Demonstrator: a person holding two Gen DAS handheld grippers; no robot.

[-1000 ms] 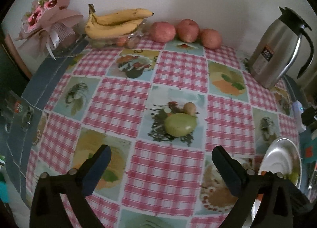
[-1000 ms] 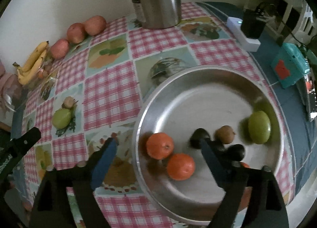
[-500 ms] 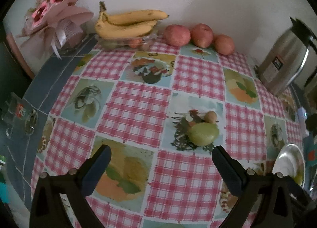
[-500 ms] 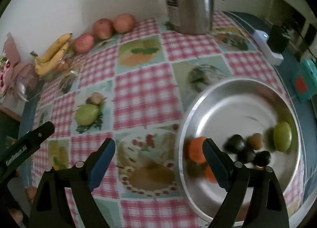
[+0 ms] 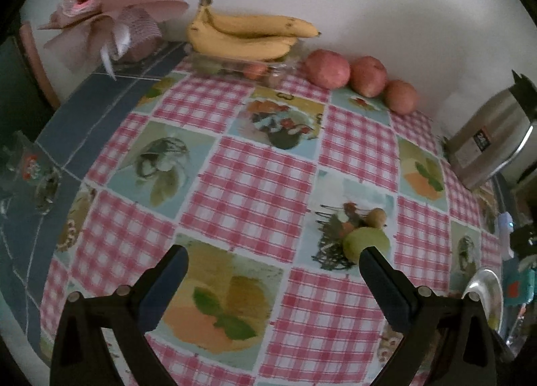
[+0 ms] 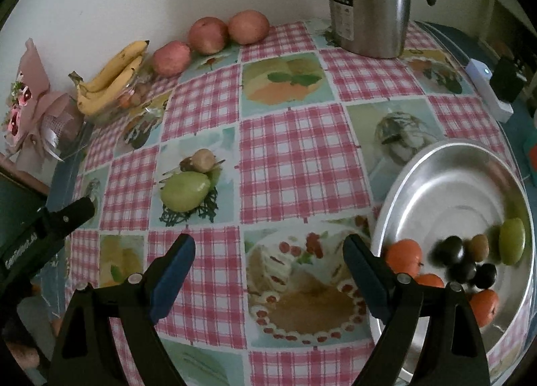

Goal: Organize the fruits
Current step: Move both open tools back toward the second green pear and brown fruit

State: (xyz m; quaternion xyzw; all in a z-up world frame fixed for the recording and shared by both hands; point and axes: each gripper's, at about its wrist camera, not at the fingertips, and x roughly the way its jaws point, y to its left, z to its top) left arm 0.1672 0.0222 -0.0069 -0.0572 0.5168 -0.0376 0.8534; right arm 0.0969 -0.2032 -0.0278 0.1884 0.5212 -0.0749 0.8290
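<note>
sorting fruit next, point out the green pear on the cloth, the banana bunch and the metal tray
green pear (image 6: 184, 191), right wrist view, middle of its body
banana bunch (image 5: 245, 35), left wrist view, middle of the bunch
metal tray (image 6: 446, 191), right wrist view, bare inner floor

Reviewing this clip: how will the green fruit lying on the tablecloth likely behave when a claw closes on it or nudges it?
The green fruit looks rounded and smooth, so it would probably roll if nudged and may slip between flat pads. It touches the small brown fruit, which a push would likely knock away. It looks firm, not floppy.
</note>
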